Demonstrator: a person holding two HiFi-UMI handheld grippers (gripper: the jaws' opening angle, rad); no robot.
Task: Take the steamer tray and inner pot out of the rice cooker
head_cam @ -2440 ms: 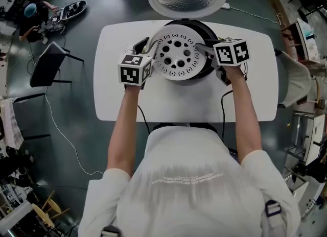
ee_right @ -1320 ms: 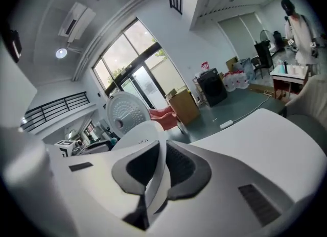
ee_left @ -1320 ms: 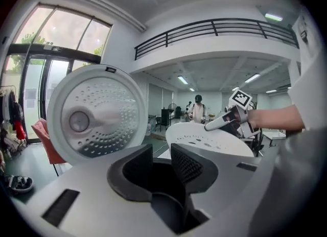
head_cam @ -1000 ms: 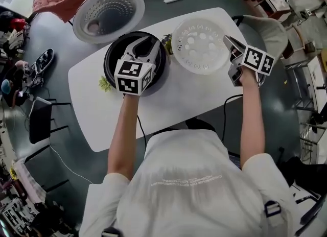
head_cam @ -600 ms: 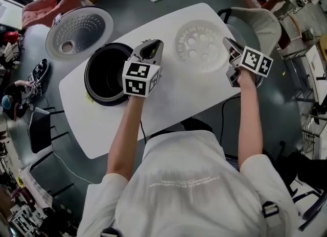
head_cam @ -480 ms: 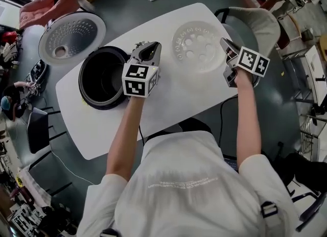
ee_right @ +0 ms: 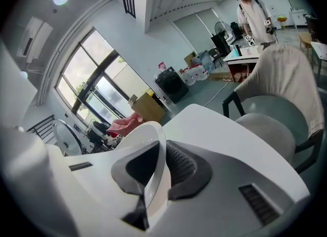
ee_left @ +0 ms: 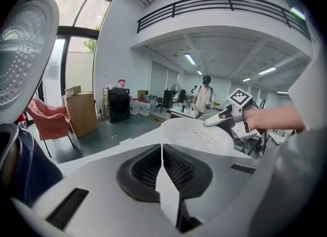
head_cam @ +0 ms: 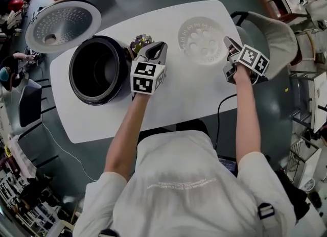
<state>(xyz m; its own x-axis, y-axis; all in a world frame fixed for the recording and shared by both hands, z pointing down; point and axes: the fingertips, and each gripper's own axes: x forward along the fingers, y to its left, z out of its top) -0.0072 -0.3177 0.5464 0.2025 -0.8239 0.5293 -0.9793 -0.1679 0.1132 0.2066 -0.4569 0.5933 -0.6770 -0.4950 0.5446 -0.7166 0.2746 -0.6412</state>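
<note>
Gripping white perforated steamer tray (head_cam: 202, 41) rim: right tongs (head_cam: 229, 45); left tongs (head_cam: 155, 50) just closed, empty.

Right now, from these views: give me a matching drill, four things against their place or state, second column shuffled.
Things:
1. steamer tray
2. rice cooker
3. left hand-held gripper
4. right hand-held gripper

Place or state:
A. jaws shut, nothing between them
B. lid swung open, at the left end of the table in the head view
C. out of the cooker, over the table's right part
D. jaws clamped on a white rim

Pairs: 1-C, 2-B, 3-A, 4-D.
The left hand-held gripper's jaws have just been closing, with nothing between them.
</note>
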